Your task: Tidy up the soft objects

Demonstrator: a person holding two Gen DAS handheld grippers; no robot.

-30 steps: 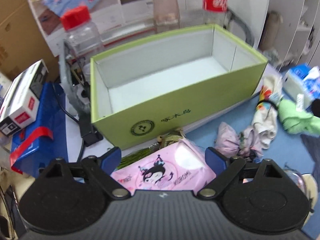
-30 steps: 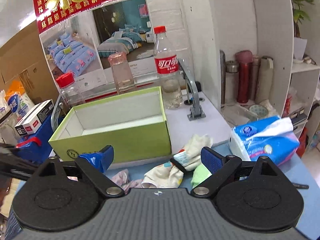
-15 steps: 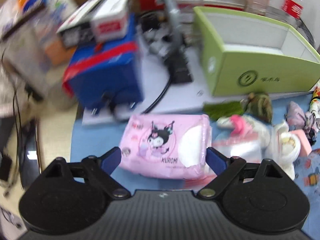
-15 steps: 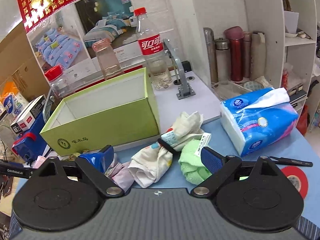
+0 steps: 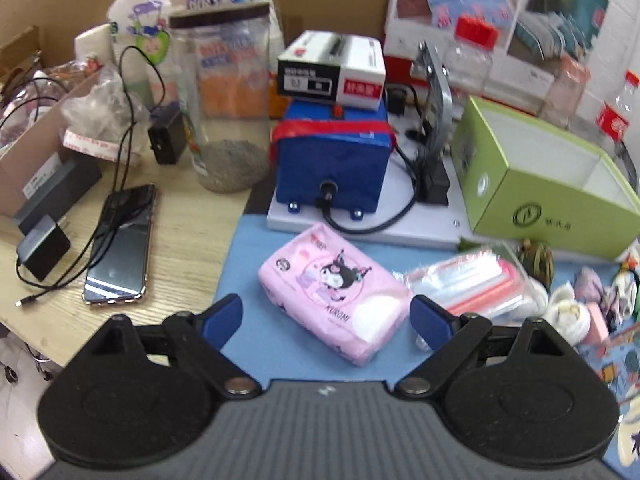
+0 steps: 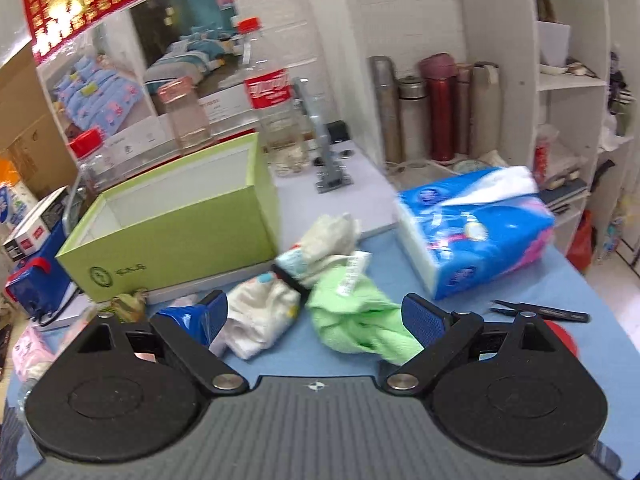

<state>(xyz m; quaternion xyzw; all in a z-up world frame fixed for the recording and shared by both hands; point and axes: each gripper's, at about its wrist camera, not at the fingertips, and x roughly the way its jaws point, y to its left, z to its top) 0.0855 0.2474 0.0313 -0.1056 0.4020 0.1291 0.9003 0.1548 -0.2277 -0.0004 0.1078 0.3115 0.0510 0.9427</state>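
Left wrist view: your left gripper is angled down over the blue mat, its blue-padded fingers spread wide and gripping nothing. A pink tissue pack printed with a cartoon character lies flat on the mat between and just ahead of the fingers, touching neither. Just beside it on the right lies a clear plastic bag. Farther right is the green box, open-topped, on a white board. Behind the pack stands a blue device with a small carton on top. A phone lies on the wooden desk to the left.

Right wrist view: your right gripper is tilted down toward the mat, fingers wide apart and empty. Between them lie a green cloth and a white patterned cloth, touching each other. The green box sits behind to the left, a blue tissue pack to the right.
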